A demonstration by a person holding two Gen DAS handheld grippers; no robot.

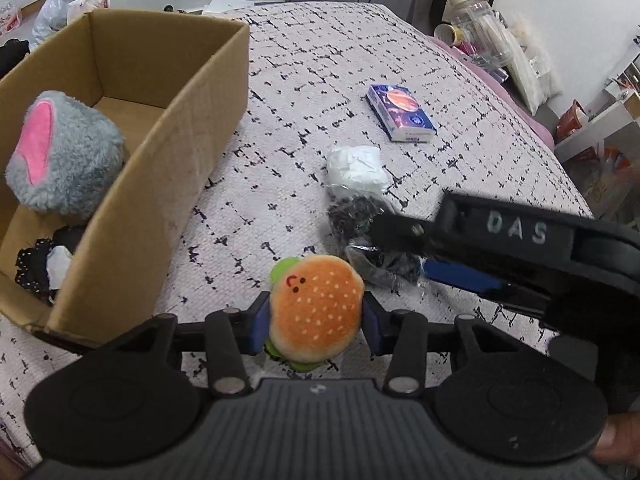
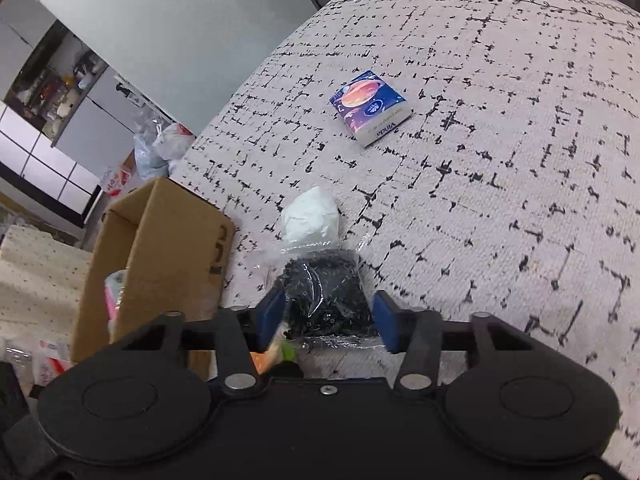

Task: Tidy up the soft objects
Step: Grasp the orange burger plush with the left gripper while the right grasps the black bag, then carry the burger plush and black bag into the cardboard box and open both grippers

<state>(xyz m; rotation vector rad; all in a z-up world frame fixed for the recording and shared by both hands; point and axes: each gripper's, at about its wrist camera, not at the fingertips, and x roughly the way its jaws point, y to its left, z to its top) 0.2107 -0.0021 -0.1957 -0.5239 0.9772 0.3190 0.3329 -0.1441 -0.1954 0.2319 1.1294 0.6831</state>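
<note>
My left gripper (image 1: 315, 322) is shut on a plush hamburger (image 1: 316, 312), its blue pads pressing both sides, just right of the cardboard box (image 1: 168, 152). The box holds a grey and pink plush toy (image 1: 64, 152) and dark lacy cloth (image 1: 44, 264). My right gripper (image 2: 326, 316) has its jaws around a clear bag of black fabric (image 2: 326, 292); in the left wrist view that bag (image 1: 356, 220) lies on the bed with the right gripper (image 1: 396, 248) on it. A white bagged item (image 2: 310, 216) lies just beyond. A blue tissue pack (image 2: 370, 106) lies farther off.
The patterned bedspread (image 2: 500, 200) covers the surface. Bottles and clutter (image 1: 480, 32) stand past the bed's far right edge. Plastic bags (image 2: 160, 148) sit on the floor beyond the box. The box corner (image 2: 160, 248) is close on my right gripper's left.
</note>
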